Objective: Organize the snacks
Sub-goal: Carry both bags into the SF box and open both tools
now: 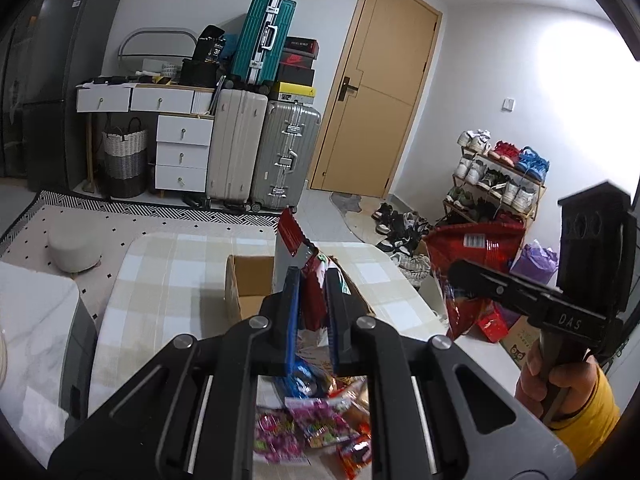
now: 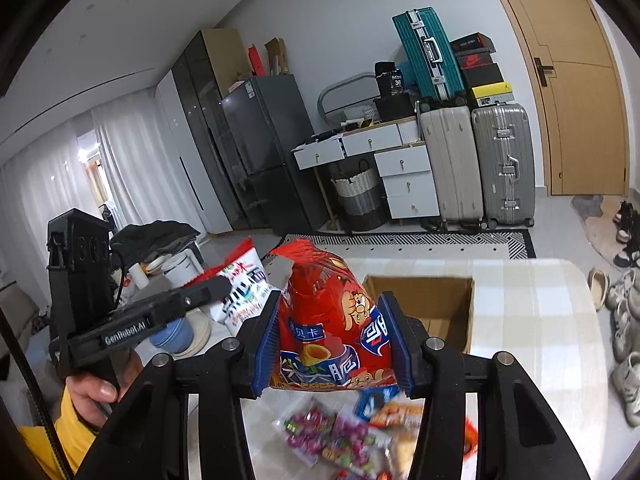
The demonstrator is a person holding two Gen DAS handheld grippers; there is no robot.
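The loose snack packets [image 1: 316, 424] on the counter [image 1: 180, 264] are blurred and half hidden behind the left tool [image 1: 313, 312]; the cardboard box [image 2: 436, 308] floor is hidden by the red bag [image 2: 332, 320]; print on the white bag [image 2: 244, 284] is partly covered.

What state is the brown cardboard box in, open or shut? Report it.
Open. The brown cardboard box on the checked tablecloth has its top flaps apart, showing bare inner walls; its floor is hidden.
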